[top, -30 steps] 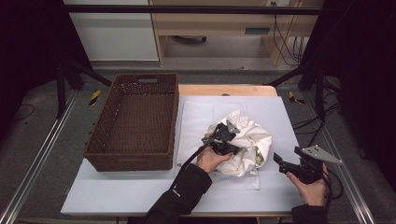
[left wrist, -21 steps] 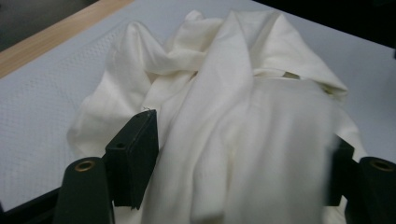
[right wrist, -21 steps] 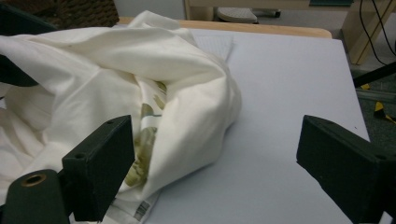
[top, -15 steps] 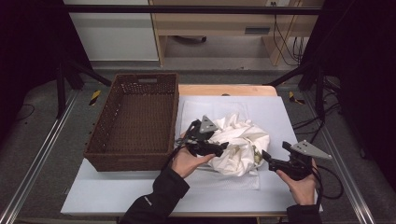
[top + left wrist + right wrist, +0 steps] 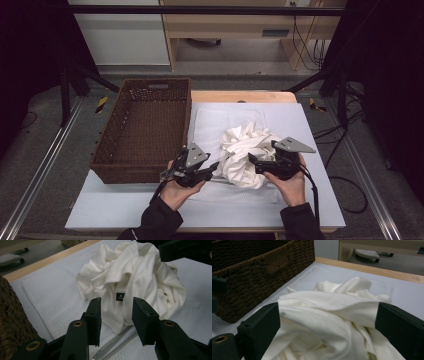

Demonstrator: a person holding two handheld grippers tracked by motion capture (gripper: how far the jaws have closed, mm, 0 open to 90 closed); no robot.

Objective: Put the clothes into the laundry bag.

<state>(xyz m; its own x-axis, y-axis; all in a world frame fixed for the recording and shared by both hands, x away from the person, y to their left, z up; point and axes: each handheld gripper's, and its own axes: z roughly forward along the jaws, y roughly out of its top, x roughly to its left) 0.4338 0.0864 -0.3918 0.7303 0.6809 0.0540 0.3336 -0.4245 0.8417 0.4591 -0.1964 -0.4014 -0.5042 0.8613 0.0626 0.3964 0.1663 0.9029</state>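
A crumpled white garment [image 5: 245,150] lies in a heap on a white mat [image 5: 210,125]. In the left gripper view the garment [image 5: 135,272] shows a small black size label [image 5: 120,296]. My left gripper [image 5: 215,167] sits at the heap's left edge. Its jaws [image 5: 116,302] have just been closing but stand apart, with the cloth just beyond them. My right gripper [image 5: 252,161] is at the heap's right side. Its jaws [image 5: 328,308] have just been opening and stand wide to either side of the cloth [image 5: 332,330].
A dark brown wicker basket [image 5: 140,172] stands to the left of the mat, close to my left hand, and shows as basket [image 5: 262,270] in the right gripper view. The pale table top [image 5: 310,200] has free room at the right and front.
My left gripper has pulled back left from the top of the heap to its left edge. My right gripper has come in from the right up to the cloth.
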